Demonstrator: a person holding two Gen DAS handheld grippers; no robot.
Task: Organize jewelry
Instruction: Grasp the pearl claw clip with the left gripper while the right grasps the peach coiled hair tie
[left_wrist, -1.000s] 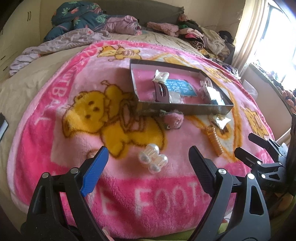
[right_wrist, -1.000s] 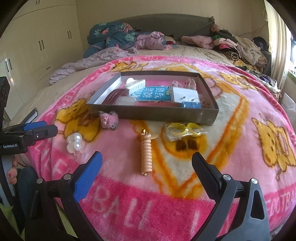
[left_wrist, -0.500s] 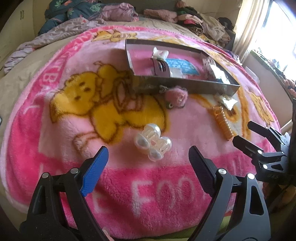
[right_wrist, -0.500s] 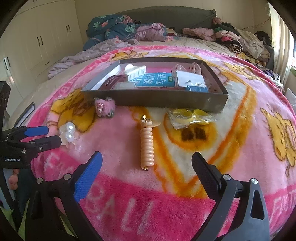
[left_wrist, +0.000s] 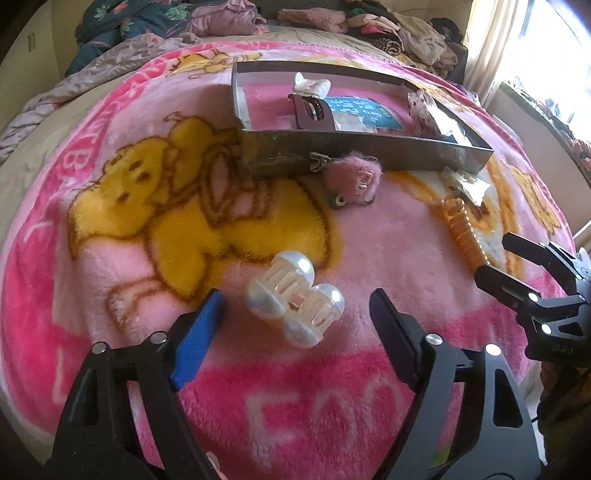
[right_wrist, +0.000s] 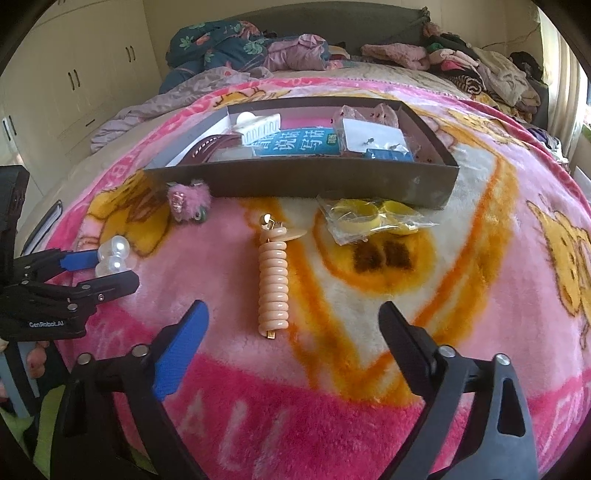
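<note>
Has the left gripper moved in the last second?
Yes. In the right wrist view the left gripper has advanced toward the pearl clip, which now sits between its open fingers; the box gives the fixed reference.

We are counting two grippers, the left gripper (left_wrist: 295, 306) and the right gripper (right_wrist: 293, 317), each showing two spread fingers. On the blanket (right_wrist: 480, 295) we are seeing one box (right_wrist: 303, 181), and lying outside it one pearl hair claw (left_wrist: 294, 304), one fuzzy pink clip (right_wrist: 188, 199), one peach spiral hair tie (right_wrist: 273, 284) and one clear bag of yellow pieces (right_wrist: 369, 219). How many pieces are sitting inside the box we are not managing to count.
</note>
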